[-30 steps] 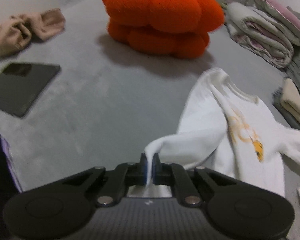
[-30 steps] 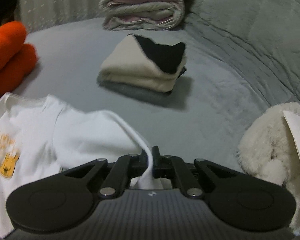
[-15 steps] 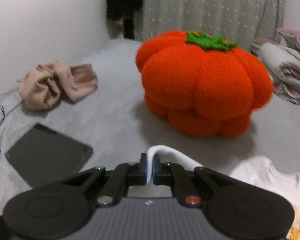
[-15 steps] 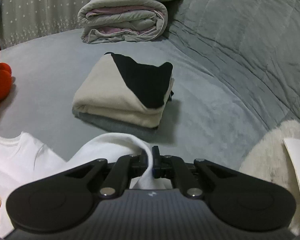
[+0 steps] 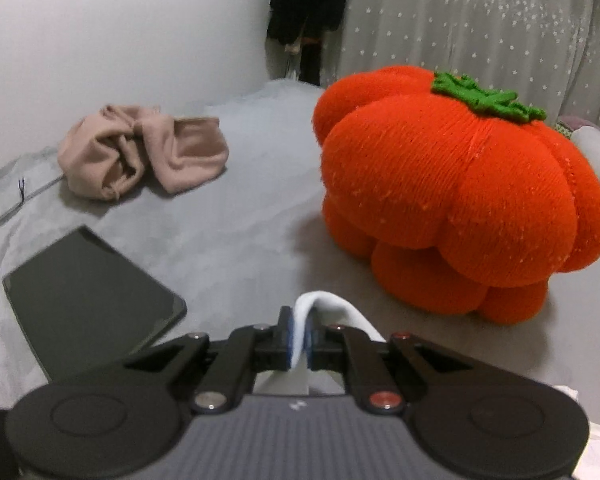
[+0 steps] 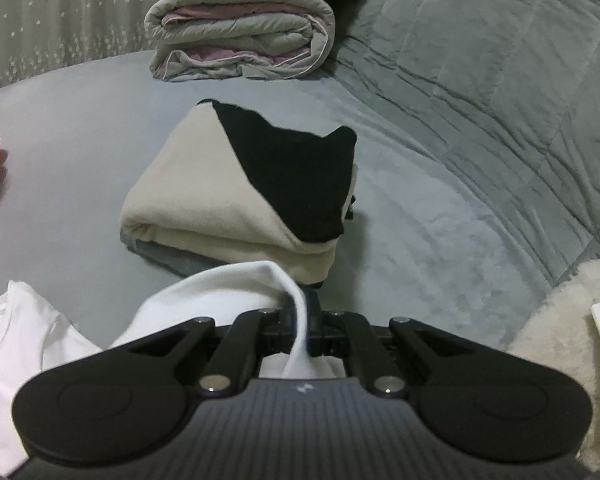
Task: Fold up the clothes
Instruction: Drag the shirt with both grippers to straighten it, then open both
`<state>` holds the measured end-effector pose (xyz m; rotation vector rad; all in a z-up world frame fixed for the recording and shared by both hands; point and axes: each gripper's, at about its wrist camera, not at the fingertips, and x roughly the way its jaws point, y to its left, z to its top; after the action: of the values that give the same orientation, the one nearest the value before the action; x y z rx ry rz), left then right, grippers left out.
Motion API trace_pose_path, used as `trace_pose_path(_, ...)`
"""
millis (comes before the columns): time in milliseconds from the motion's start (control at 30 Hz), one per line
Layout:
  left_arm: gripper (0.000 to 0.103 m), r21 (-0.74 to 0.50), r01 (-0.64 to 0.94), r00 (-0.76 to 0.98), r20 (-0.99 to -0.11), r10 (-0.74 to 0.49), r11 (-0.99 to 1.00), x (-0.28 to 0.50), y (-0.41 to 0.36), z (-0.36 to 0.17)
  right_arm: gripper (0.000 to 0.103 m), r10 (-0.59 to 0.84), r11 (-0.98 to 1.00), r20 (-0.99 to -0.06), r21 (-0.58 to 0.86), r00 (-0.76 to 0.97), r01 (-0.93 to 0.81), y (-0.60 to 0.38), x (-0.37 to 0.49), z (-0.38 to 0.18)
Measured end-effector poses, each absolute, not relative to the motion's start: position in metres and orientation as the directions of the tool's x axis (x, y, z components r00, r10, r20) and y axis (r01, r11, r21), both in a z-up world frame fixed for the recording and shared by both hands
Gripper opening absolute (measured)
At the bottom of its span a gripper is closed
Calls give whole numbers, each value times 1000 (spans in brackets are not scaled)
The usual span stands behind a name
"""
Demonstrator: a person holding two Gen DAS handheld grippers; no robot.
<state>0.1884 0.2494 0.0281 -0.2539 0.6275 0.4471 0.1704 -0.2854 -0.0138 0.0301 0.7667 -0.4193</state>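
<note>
White shirt (image 6: 40,344) on bed (image 6: 400,240), just in front of folded pile (image 6: 240,196). Left gripper (image 5: 299,340) and right gripper (image 6: 302,330), jaws clenched on shirt cloth. Best done slow: pull both ends flat, even, no wrinkles.

Each matte black hand-held gripper, left (image 5: 299,339) and right (image 6: 305,330), looks alike: 2 round flat discs at the outer corners, angled link arms running inward to 2 narrow fingers with blue pads. Silver screw heads dot the links; the left one also carries 2 red screws. Behind sits a ribbed grey body bearing a small white mark.
</note>
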Motion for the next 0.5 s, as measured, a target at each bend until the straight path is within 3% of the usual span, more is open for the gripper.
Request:
trace_pose_path(67,9,-117,-470,719,-625,303,875,184,252,26,13,-349,919,-684,-117,640,376,-285,168,-13)
trace_pose_path(133,14,-129,-459,718,-636,282,879,180,252,25,13,-346,922,-688,-122,638,369,-283,166,-11)
trace_pose_path(267,35,-147,-441,713,-657,246,885,167,250,29,14,-347,923,-697,-133,628,362,-279,158,-7)
trace_pose_path(367,42,-178,-429,720,-659,217,886,155,252,35,17,-339,922,-706,-119,622,369,-279,150,-2)
trace_pose_path(433,44,-204,-410,719,-672,177,889,148,252,38,27,-334,922,-703,-105,628,372,-278,143,5)
trace_pose_path(467,44,-216,-398,718,-679,156,891,144,252,40,42,-333,923,-698,-103,634,372,-277,140,8)
trace_pose_path(500,45,-223,-381,717,-684,135,897,139,250,41,46,-334,923,-690,-102,642,370,-275,135,12)
